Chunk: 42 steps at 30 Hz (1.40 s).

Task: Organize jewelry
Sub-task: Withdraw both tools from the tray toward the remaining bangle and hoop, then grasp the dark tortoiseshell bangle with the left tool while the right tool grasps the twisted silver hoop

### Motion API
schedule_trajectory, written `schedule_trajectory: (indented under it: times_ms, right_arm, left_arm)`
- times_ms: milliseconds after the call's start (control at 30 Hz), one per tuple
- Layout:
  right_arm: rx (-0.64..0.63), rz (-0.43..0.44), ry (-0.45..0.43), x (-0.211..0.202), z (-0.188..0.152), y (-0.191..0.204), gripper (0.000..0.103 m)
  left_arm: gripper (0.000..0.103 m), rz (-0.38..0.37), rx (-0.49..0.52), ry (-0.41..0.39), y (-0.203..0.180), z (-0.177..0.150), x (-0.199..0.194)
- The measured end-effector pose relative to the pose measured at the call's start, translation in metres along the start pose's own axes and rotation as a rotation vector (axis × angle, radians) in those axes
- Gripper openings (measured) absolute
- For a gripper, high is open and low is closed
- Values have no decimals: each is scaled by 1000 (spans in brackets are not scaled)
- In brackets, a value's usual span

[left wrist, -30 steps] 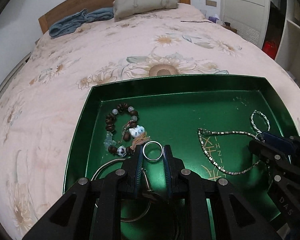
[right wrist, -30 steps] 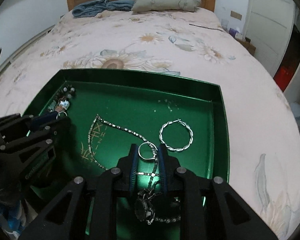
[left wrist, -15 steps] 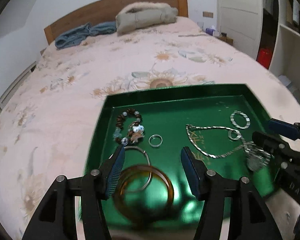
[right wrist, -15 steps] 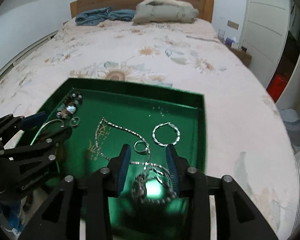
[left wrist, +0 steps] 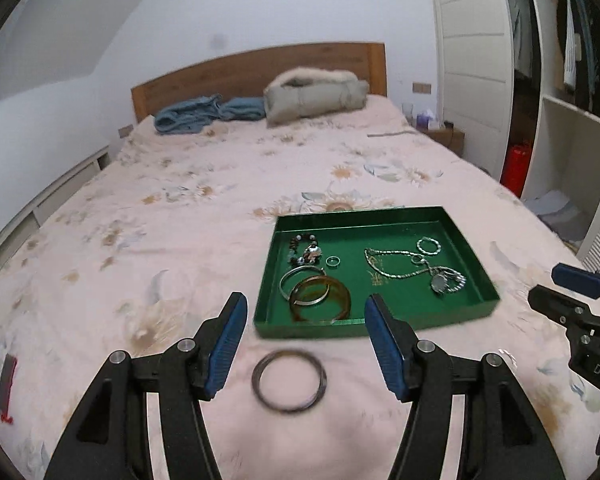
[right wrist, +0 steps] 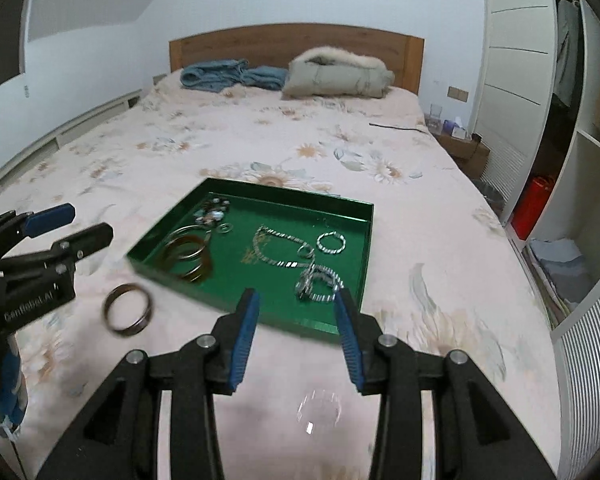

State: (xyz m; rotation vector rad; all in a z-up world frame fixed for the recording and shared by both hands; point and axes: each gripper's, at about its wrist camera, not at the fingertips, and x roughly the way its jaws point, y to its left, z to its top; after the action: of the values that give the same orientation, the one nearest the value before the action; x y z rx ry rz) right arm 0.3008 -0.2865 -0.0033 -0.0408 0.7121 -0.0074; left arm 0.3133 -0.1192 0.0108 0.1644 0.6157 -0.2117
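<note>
Both claws opening, nothing between jaws: left claw (left wrist: 304, 326) over dark metal bangle (left wrist: 288, 380) on floral bed (left wrist: 180, 216), right claw (right wrist: 296, 312) just short of green rectangular jewelry tray (right wrist: 360, 236).

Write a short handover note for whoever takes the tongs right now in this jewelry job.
Left tongs: opening, empty.
Right tongs: opening, empty.
Green tray on the bed holds a beaded bracelet, small ring, two bangles, chain necklace, twisted hoop and watch.
Still out on the bedspread: dark bangle and a clear bangle.
Next: probably collect those two.
</note>
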Motion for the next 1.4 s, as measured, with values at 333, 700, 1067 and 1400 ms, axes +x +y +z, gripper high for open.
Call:
schedule_trajectory:
  times_ms: [333,700,1067,1400]
  right_arm:
    - [30,7,-36,-94,-48,6,38]
    - [64,9,-83,-167,-88,11,38]
    - [55,16,-104,-206,-118,19,38]
    - [65,5,-60,-180,-132,2,38]
  left_arm:
    - [60,27,-15,-46,14,-47,-93]
    - [67,67,-34,-90,31,-88,-163]
    - [70,85,-88,-69,51,-118,-183]
    - [70,70,-171,64,91,-143,-129]
